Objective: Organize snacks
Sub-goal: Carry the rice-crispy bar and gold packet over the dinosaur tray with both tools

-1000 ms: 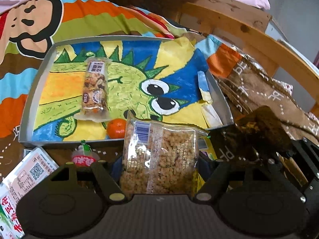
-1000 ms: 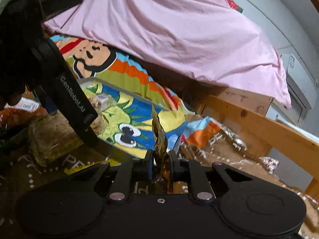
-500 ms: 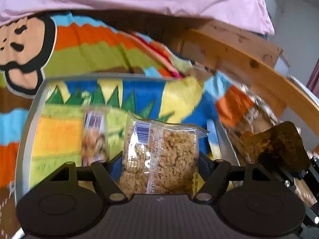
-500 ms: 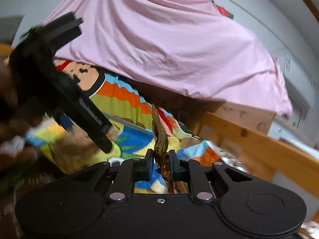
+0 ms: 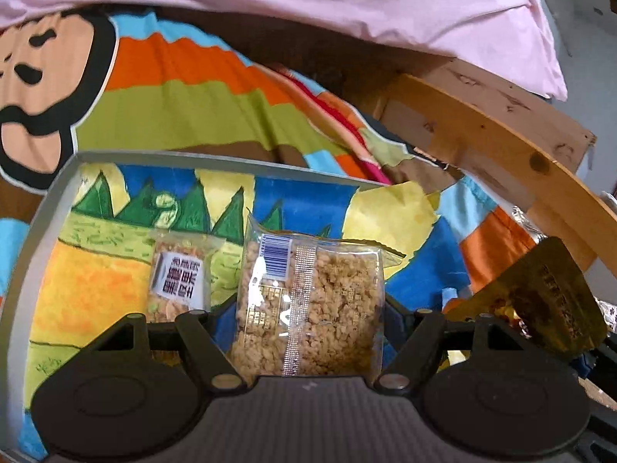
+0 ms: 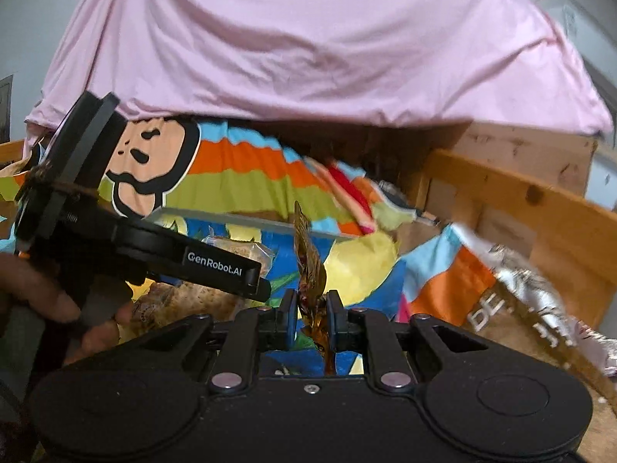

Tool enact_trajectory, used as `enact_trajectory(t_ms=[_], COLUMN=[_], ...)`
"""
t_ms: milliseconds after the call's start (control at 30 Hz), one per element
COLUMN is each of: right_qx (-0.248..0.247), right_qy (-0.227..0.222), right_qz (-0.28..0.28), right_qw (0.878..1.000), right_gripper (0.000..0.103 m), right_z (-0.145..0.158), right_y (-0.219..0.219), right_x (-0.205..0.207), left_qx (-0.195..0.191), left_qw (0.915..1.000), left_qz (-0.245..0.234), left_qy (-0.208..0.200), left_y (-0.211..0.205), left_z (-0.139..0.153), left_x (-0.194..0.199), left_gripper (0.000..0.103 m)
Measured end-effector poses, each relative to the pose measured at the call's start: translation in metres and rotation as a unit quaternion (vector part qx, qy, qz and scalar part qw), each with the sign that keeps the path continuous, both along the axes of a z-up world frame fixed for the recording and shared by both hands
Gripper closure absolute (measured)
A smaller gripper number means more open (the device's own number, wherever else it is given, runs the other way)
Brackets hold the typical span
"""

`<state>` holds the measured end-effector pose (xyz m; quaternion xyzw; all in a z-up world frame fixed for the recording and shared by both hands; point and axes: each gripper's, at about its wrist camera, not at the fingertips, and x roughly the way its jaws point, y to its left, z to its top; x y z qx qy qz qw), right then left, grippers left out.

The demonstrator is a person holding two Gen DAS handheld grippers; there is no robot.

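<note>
Two grippers [image 5: 310,308] [image 6: 311,308], each clamping one snack packet [image 5: 308,305] [image 6: 310,266]

You get soft, even indoor light in both views, with no hard shadows and no visible lamp. The pink sheet [image 5: 347,4] reads bright but not blown out. Small glare spots sit on the clear snack packet [image 5: 312,301] in the left wrist view. Your fisheye lenses bend the wooden rail [image 5: 501,142] and darken the corners. In the right wrist view the crinkled silver wrapper [image 6: 528,285] at the right is smeared by motion blur, and the hand [image 6: 46,308] at the left edge looks dim and soft.
</note>
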<state>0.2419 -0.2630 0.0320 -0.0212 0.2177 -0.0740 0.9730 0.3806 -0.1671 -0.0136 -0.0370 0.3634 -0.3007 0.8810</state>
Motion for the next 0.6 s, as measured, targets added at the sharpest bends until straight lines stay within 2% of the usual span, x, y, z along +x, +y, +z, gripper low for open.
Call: enact_trajectory(t_ms=[267, 500, 600], right_qx=[0.049, 0.109, 0.114], right_qy=[0.042, 0.077, 0.082], right_qz=[-0.002, -0.004, -0.008], right_qw=[0.998, 0.991, 0.99], right_gripper=[0.087, 0.086, 0.086], right_z=[-0.008, -0.019, -0.02], right_y=[-0.013, -0.031, -0.034], right_x=[0.028, 0.052, 0.056], left_qx=[0.007, 0.016, 0.019], left_qw=[0.9998, 0.9997, 0.9996], left_qz=[0.006, 0.01, 0.011], left_qy=[0.016, 0.017, 0.017], left_y=[0.001, -0.002, -0.003], left_z=[-0.009, -0.014, -0.016], left_x=[0.006, 0.008, 0.009], left_gripper=[0.027, 0.027, 0.027])
